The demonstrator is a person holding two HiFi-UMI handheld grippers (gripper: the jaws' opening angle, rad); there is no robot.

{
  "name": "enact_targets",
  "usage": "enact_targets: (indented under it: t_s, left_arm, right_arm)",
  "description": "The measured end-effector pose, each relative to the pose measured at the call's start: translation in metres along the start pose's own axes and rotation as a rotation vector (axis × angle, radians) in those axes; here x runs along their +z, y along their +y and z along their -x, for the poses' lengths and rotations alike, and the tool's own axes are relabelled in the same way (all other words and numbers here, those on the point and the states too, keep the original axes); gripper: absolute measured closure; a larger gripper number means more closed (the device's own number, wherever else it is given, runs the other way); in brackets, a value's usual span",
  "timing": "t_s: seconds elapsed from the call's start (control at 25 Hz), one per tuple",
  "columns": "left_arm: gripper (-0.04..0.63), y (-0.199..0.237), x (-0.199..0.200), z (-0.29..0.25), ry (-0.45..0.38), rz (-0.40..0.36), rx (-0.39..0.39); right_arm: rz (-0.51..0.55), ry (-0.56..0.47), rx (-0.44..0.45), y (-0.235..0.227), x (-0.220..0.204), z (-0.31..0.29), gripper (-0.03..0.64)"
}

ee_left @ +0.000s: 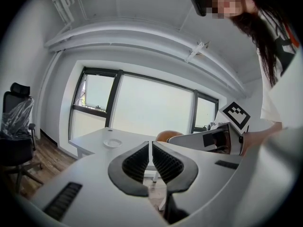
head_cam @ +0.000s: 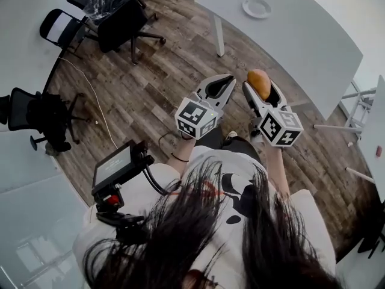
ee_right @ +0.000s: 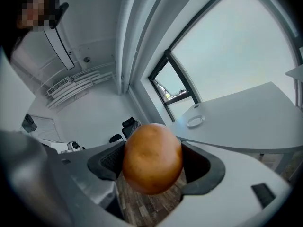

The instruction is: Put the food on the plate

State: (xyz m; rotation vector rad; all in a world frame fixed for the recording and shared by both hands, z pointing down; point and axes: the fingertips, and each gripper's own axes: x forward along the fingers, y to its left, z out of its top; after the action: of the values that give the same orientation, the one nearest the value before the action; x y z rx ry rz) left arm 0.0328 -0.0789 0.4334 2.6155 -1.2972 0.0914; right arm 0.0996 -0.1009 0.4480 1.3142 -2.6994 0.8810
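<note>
- Right hand-held gripper [ee_right: 155,167]: closed on the food [ee_right: 152,157], with a pad against each flank and the jaws kept fairly wide by its bulk.
- Held in the air over the wooden floor [head_cam: 150,95], well short of the table [head_cam: 313,47].
- Left hand-held gripper [ee_left: 151,148]: almost shut, only a thin slit between the ribbed pads, nothing in it. Sits just beside the right one.
- Egg-shaped, orange-brown, smooth with a dull sheen. No dent visible where the pads bear, so probably firm, or only lightly squeezed.
- Probably light, judging by how far out toward the jaw tips it sits.
- Likely to slip: rounded, smooth-skinned, and touched only along two narrow patches.
- Best taken across the widest girth with the pads centred, as now. Nearer either end, apt to squirt out.
- Modest pressure seems wise, in case the skin is soft or marks easily.
- Apt to roll once released, so worth lowering right into the hollow of the plate [head_cam: 257,7] before opening.
- Plate: small, white, apparently bare, on the far part of the table, well apart from both grippers.
</note>
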Motion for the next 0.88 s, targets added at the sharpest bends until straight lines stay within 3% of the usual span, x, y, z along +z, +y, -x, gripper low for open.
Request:
enact_targets:
  t_s: [0.4,0.76,0.88]
  left_arm:
    - [0.589,0.035,0.008,-0.058,0.006,-0.006,-0.074]
    - [0.589,0.109,0.027,-0.11,0.028,-0.037,-0.11]
    - [0.589,0.153,0.041,-0.123,0.035,-0.024,-0.111]
  right_arm:
    - [-0.01,-0.011,-0.06,-0.036,0.025,-0.041,0.246]
    - [-0.041,-0.056,-0.11,-0.067,0.066,-0.117,0.247]
    - [-0.048,-0.052,-0.123,-0.07,0.08,-0.161,0.247]
